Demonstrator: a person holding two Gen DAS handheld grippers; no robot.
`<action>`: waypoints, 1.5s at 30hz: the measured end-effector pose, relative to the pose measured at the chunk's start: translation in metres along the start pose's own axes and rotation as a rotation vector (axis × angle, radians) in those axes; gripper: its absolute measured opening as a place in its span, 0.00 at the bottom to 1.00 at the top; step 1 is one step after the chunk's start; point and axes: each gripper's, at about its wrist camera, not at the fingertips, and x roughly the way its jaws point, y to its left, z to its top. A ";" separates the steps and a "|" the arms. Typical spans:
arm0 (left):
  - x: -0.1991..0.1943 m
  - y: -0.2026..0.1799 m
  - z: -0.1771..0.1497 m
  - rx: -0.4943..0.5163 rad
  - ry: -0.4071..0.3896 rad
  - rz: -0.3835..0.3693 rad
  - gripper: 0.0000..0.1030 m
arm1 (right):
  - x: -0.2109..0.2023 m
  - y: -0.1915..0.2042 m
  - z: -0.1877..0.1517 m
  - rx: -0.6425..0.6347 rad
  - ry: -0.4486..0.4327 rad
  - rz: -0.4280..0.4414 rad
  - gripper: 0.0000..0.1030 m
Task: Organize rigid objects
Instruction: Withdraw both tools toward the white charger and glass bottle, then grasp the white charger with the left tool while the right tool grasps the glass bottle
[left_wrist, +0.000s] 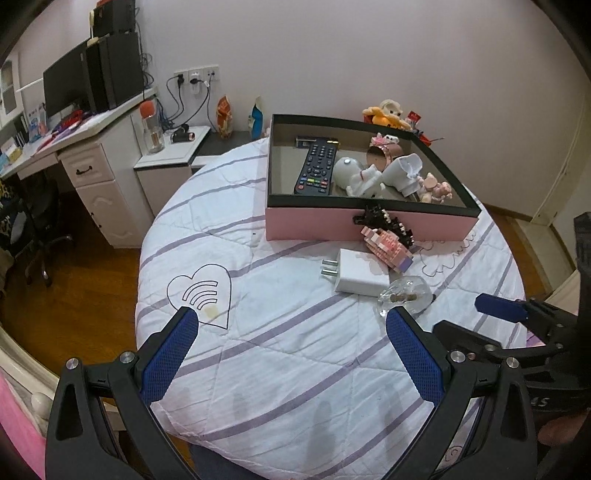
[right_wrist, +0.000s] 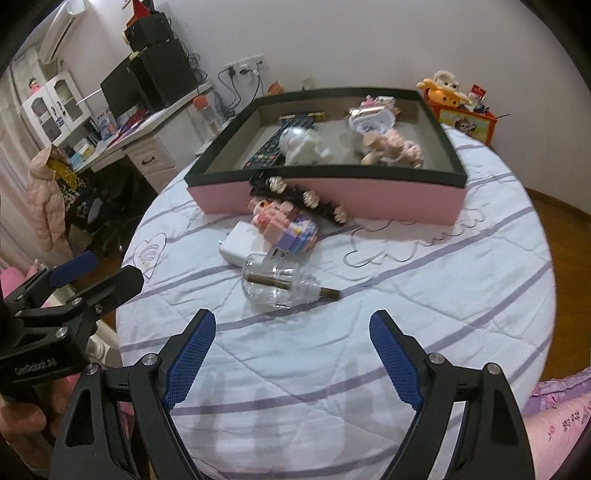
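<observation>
Glass bottle ahead of right hand-held gripper

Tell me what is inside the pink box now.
In the pink box lie a remote, a white figure, a pink cup, a white cup and a pink doll. What lies beneath them is hidden.

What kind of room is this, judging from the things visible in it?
Probably a bedroom at home. The work goes on over a white quilt with purple stripes spread on a bed, a white desk with drawers carries a black monitor, and plush toys sit by the wall.
</observation>
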 end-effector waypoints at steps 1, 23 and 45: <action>0.001 0.001 0.000 -0.002 0.003 -0.002 1.00 | 0.004 0.000 0.000 0.001 0.007 0.002 0.84; 0.036 0.021 0.006 -0.061 0.055 0.014 1.00 | 0.045 -0.002 0.010 -0.019 0.008 0.018 0.74; 0.088 -0.053 0.018 0.112 0.091 -0.023 1.00 | -0.005 -0.062 0.000 0.088 -0.065 -0.032 0.74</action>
